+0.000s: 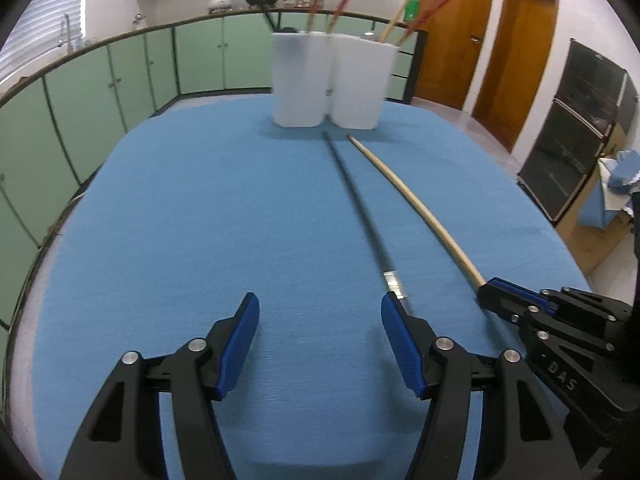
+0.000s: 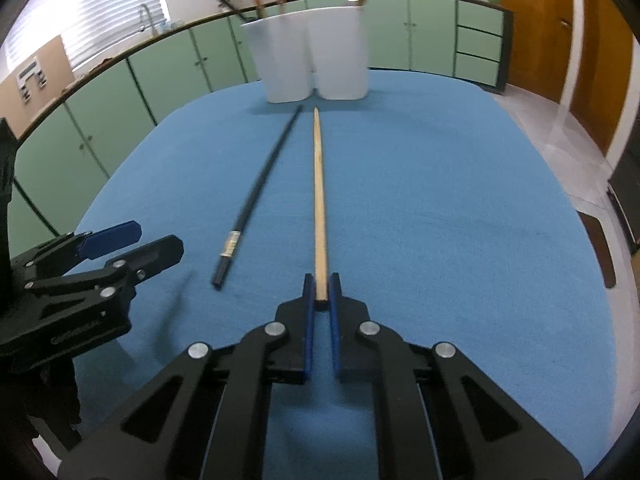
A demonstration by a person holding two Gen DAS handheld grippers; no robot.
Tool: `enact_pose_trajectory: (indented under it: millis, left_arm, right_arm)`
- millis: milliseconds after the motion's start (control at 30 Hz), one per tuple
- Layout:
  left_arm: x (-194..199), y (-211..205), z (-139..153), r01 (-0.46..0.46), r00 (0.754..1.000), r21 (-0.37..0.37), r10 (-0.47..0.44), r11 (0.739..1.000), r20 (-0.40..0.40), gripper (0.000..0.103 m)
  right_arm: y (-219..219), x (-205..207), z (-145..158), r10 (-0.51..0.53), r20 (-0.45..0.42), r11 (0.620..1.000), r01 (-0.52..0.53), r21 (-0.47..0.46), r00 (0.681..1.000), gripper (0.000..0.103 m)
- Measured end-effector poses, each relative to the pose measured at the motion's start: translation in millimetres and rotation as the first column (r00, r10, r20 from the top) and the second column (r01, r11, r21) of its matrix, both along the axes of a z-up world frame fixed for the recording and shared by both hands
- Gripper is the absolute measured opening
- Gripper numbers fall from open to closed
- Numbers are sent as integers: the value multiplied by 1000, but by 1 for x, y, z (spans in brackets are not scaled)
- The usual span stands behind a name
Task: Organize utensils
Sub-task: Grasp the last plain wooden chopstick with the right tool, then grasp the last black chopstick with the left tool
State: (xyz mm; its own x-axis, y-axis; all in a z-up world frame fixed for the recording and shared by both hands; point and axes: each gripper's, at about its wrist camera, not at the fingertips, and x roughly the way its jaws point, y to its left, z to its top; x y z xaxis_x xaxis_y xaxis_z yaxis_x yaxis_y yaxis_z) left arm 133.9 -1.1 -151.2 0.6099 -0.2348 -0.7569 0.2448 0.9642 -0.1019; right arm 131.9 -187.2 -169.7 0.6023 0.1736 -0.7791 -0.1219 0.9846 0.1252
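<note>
Clamping the near end of the wooden chopstick (image 2: 319, 208), the right gripper (image 2: 321, 285) sits on the blue tablecloth (image 2: 440, 200). Left of that chopstick, the left gripper (image 1: 320, 312) hangs open, empty, beside the black chopstick (image 2: 256, 188). Beyond both tips stand two white holders (image 2: 308, 56).

- Table cloth (image 2: 440, 200): blue woven fabric, matt, finely ribbed, beneath both tongs.
- Pale chopstick (image 2: 319, 200): bare wood, matt, its near end between the right gripper (image 2: 321, 286) pads.
- Dark chopstick (image 2: 256, 192): black, smooth, faint sheen, with a shiny band near its end, left of the right tongs.
- Two holders (image 2: 312, 56): white, matt, plastic-like, beyond the chopstick tips.
- Left gripper (image 1: 320, 320): black matt plastic, ridged blue pads, bright metal pins.
</note>
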Motion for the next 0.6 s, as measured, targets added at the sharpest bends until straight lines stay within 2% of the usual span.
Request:
enact_pose_trajectory:
  millis: [67,233,533,600]
  left_arm:
    - [-1,-9,-1,20,1000,-7,-20,1000,-4,62]
    - [0,-27,-9,34,999,28,-34,999,-22,61]
    - [2,-41,-11,23,1000,89,-22,996,-17,47]
    - [1,-43,-10,22,1000,100,-21,995,-11,40]
  right_arm:
    - [-7,-1,0,-14,0,1000,14,-1,1000,6]
    - [-18,0,-2,-19,-7,1000,19,-3,1000,6]
    - [-23,1,-3,1,-13,1000,-1,6,1000,7]
    - [-23,1,-3,2,-12,1000,-2,10,1000,7]
